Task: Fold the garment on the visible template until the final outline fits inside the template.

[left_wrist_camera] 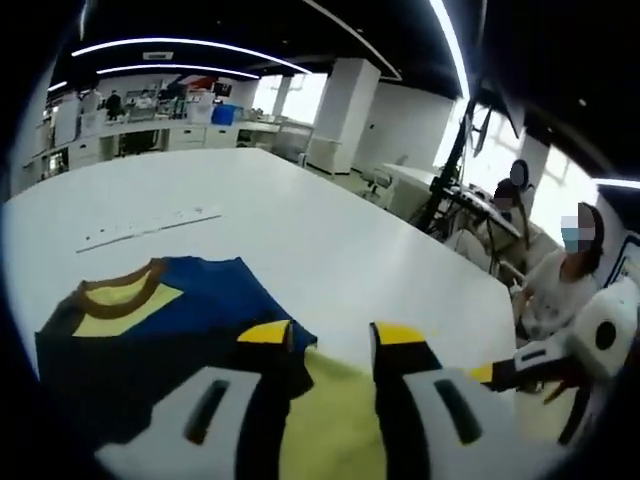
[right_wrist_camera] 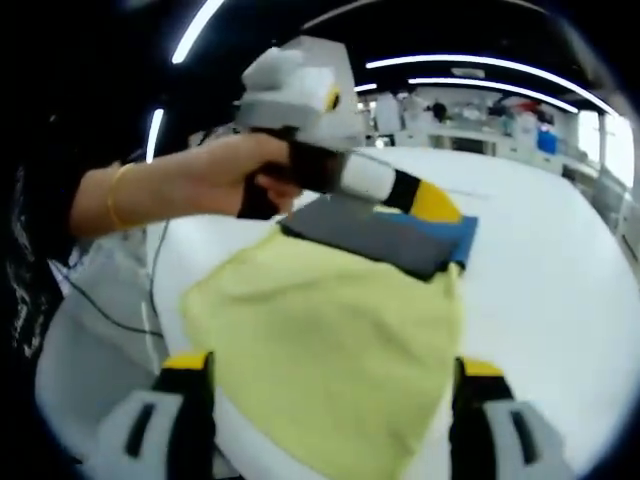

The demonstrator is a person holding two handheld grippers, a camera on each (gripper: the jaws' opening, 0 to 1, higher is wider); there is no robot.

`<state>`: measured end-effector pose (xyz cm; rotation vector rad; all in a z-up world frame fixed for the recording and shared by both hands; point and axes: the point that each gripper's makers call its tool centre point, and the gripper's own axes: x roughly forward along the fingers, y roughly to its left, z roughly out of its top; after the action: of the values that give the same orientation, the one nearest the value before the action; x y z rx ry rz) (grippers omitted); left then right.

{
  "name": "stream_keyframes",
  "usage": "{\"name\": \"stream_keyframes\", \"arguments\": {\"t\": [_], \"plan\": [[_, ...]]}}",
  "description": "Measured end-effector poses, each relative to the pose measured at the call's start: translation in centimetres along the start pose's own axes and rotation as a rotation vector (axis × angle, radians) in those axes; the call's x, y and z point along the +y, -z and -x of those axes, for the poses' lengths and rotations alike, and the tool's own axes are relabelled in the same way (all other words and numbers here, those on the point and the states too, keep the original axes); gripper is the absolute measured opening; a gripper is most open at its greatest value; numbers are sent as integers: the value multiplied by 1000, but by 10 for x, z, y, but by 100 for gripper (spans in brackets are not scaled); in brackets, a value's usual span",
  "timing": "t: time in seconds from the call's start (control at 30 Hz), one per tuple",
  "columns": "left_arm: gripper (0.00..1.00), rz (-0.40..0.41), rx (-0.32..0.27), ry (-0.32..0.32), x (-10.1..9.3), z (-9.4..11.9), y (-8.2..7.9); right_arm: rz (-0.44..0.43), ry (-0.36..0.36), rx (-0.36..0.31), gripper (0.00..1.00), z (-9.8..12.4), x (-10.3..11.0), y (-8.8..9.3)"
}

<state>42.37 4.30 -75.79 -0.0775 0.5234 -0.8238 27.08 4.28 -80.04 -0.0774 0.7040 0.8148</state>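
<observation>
Garment [right_wrist_camera: 330, 340] on white table [right_wrist_camera: 560, 250], grippers apart

A lab or workshop hall — a big white table [left_wrist_camera: 300, 230]; cluttered white workbenches with equipment [left_wrist_camera: 150, 125] behind; curved ceiling strip lights [left_wrist_camera: 180, 45]; white square pillars [left_wrist_camera: 340, 125].

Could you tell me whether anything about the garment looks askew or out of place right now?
Nothing is damaged. The garment lies mid-fold on the white table, its yellow part overlapping the blue unevenly, with the yellow edge draped over the table's near edge.
</observation>
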Motion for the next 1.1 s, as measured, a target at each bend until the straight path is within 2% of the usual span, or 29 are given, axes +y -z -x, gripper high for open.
{"name": "stream_keyframes", "arguments": {"t": [0.17, 0.43, 0.57, 0.67, 0.8, 0.93, 1.1], "plan": [[53, -18, -28, -5, 8, 26, -1, 17, -27, 24, 99, 2, -2, 1], [71, -39, -31, -24, 22, 64, 11, 34, -72, 19, 99, 7, 0, -4], [82, -18, -46, -18, 23, 83, 14, 47, -90, 15, 99, 9, 3, -7], [87, -30, -52, -21, 23, 98, 20, 60, -101, 11, 99, 11, 5, -8], [92, 15, -58, -12, 28, 121, 31, 93, -105, 17, 99, 15, 6, -9], [94, 5, -42, -28, 32, 141, 44, 112, -112, 27, 99, 17, 7, -7], [99, -4, -51, -29, 35, 167, 56, 144, -115, 53, 99, 17, 7, 0]]}}
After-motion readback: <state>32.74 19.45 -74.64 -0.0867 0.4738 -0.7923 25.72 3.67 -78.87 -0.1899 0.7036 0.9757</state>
